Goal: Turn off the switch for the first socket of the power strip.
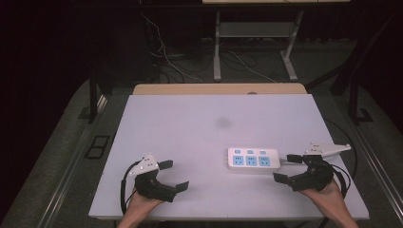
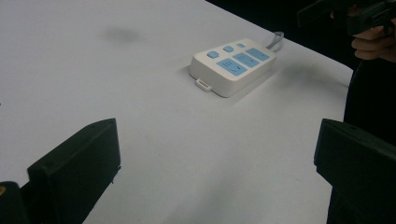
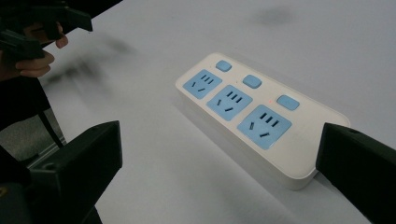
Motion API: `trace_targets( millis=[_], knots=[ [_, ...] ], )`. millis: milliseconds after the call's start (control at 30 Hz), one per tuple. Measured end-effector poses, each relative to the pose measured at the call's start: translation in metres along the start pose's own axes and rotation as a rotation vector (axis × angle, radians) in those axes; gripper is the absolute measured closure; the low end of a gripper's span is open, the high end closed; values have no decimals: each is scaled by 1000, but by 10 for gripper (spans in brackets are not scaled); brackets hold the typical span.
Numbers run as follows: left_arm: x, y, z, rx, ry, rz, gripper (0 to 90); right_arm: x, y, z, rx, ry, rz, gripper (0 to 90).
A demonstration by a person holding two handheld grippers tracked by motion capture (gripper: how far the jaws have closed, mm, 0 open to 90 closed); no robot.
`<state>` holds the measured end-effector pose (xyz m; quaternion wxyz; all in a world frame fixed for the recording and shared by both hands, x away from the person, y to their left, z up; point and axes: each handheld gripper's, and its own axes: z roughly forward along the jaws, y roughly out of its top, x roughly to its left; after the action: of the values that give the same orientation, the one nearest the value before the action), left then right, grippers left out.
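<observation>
A white table [image 1: 190, 137] carries 1 power strip [image 1: 253, 160] near its right edge, toward the front. The strip lies flat, face up, with 3 blue sockets [image 3: 264, 125] in a row along its front side and 3 blue switches [image 3: 252, 81] in a row behind them; a grey cable [image 2: 276, 39] leaves its right end.

The right gripper [image 1: 290, 167] sits at the front right corner, just beside the strip's right end, held by a hand [image 1: 328, 192] that enters from the front edge. Its jaws stand wide apart with nothing between them; 1 jaw reaches toward the strip's right end, the other lies nearer the front edge. Whether either jaw touches the strip cannot be told. In the right gripper view the strip lies between and beyond the 2 jaws.

The left gripper [image 1: 174, 175] rests near the front left corner, well apart from the strip, its jaws also spread wide and empty. A grey 3-cornered plate [image 1: 145, 164] tops it. A faint dark smudge [image 1: 223, 123] marks the table's middle.
</observation>
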<state>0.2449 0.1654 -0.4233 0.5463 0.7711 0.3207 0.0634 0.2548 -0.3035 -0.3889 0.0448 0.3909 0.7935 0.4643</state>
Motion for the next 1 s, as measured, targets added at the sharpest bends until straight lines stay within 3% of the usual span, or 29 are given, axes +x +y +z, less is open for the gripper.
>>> trace_targets(
  millis=[500, 1000],
  knots=[
    [0, 0, 0, 2, -2, 0, 0, -6, 17, 4, 63, 15, -15, 2],
    [0, 0, 0, 3, -6, -1, 0, -6, 43, 15, 146, 21, -61, 2]
  ],
)
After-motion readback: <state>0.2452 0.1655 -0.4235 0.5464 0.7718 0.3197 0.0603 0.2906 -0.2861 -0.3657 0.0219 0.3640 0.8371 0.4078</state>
